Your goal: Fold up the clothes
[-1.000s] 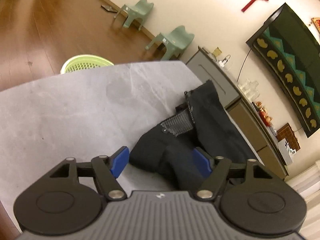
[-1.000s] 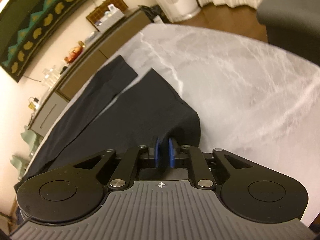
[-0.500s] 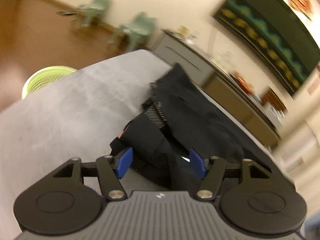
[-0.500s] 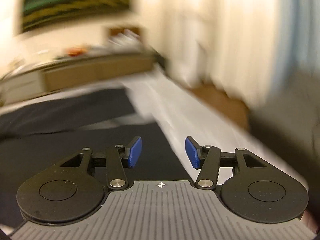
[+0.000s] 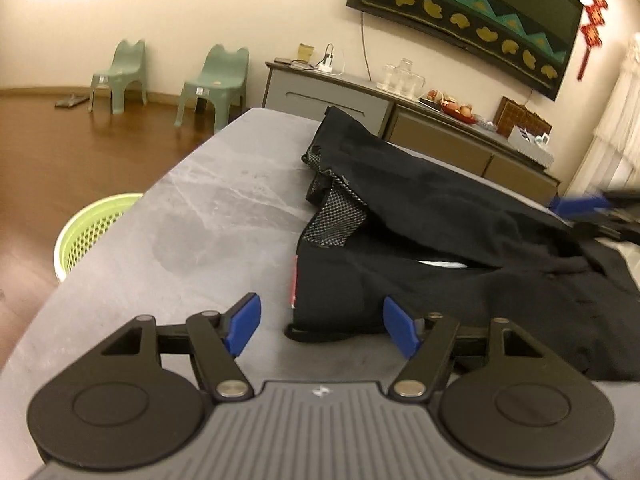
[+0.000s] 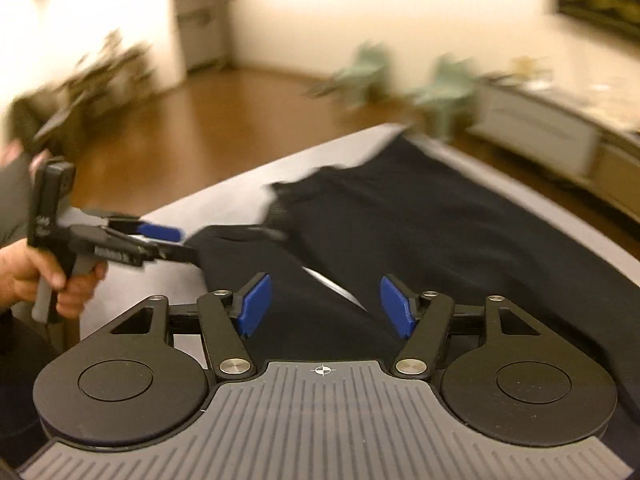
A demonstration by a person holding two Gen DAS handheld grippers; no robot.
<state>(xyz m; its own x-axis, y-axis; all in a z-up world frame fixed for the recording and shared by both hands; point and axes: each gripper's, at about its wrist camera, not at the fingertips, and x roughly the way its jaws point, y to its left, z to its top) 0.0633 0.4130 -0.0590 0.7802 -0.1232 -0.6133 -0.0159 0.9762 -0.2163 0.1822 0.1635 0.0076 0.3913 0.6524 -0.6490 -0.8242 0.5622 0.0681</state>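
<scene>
The room has a brown wooden floor [image 5: 60, 148] and cream walls. A long sideboard [image 5: 400, 120] stands against the far wall, with a dark patterned panel [image 5: 460, 12] hung above it. Two pale green small chairs [image 5: 212, 80] sit on the floor to the far left.

A grey marbled desk [image 5: 180, 220] fills the near ground. The black trousers [image 5: 440, 232] lie spread over its right part, reaching from the near edge toward the far end, with a mesh lining [image 5: 336, 216] showing at the open waist.

A lime-green lattice basket [image 5: 88, 228] stands on the floor by the desk's left edge; what it holds cannot be told.

The left hand-held gripper [image 5: 320, 324] hovers at the near corner of the trousers, its blue pads wide apart and holding nothing. The right hand-held gripper [image 6: 324, 306] hangs over the trousers with its pads likewise spread and empty. In the right wrist view a hand [image 6: 36, 280] holds the left tool's handle at the left.
</scene>
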